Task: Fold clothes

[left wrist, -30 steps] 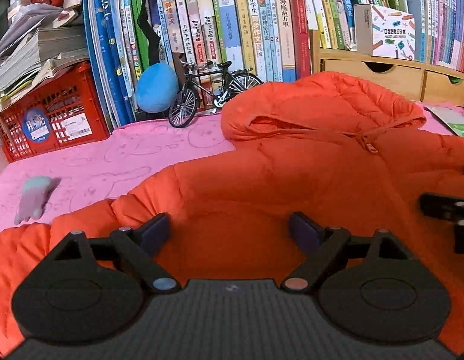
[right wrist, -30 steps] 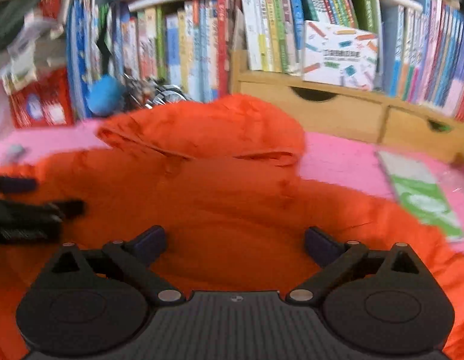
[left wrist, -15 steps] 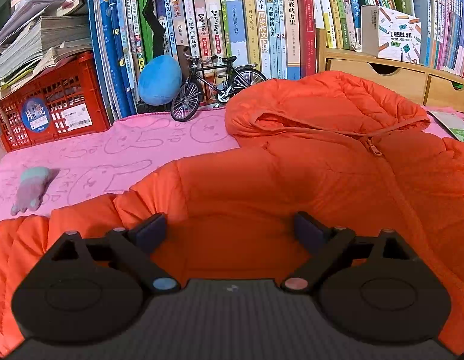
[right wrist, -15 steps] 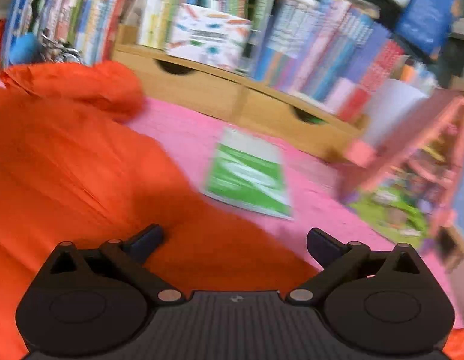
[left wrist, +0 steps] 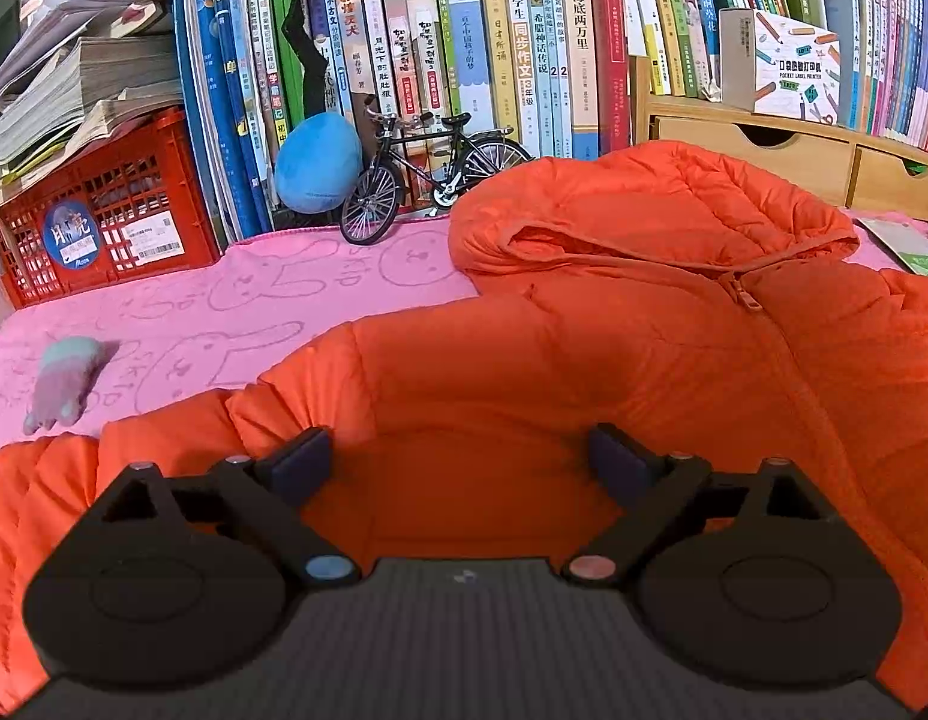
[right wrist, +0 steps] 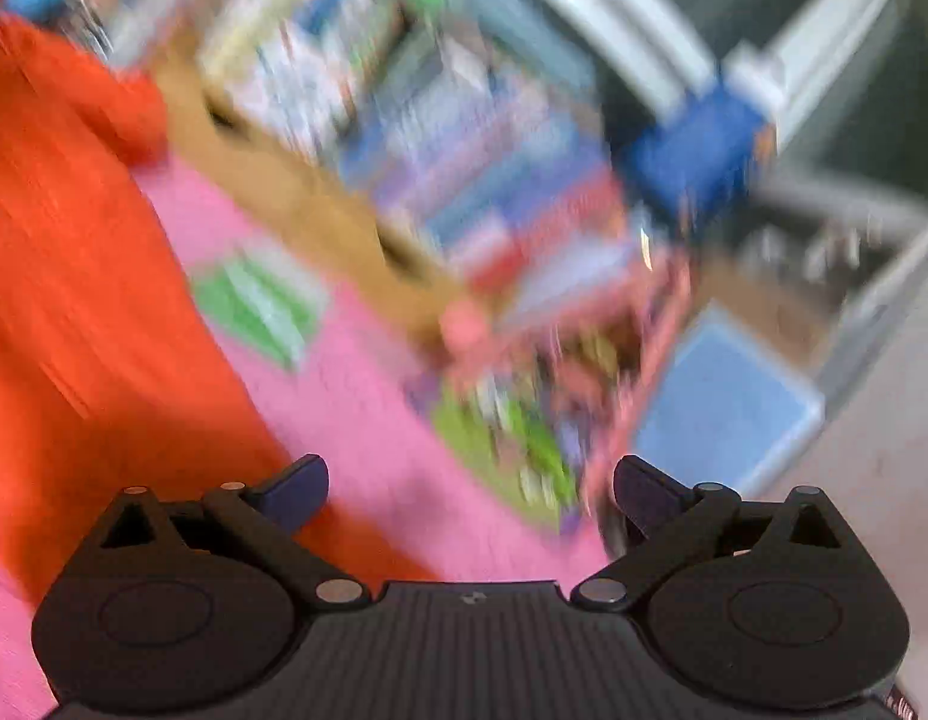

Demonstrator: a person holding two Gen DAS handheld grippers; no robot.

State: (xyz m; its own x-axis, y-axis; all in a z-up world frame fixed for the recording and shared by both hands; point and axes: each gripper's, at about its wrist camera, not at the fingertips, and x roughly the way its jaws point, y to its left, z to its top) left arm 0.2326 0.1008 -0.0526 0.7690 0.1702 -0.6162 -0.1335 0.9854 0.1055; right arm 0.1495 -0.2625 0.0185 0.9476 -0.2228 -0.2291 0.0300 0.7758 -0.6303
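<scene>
Here, my left gripper [left wrist: 461, 462] hovers spread over the orange jacket [left wrist: 583, 360]. My right gripper [right wrist: 469, 489], also spread, should seize the jacket's edge squarely.

Left wrist view: bright, even light, sharp throughout; soft shadow on the orange jacket [left wrist: 583, 360] at lower centre; fisheye bowing at the edges. Right wrist view: heavy motion blur everywhere except the fingers [right wrist: 296, 483]; corners vignetted black.
</scene>
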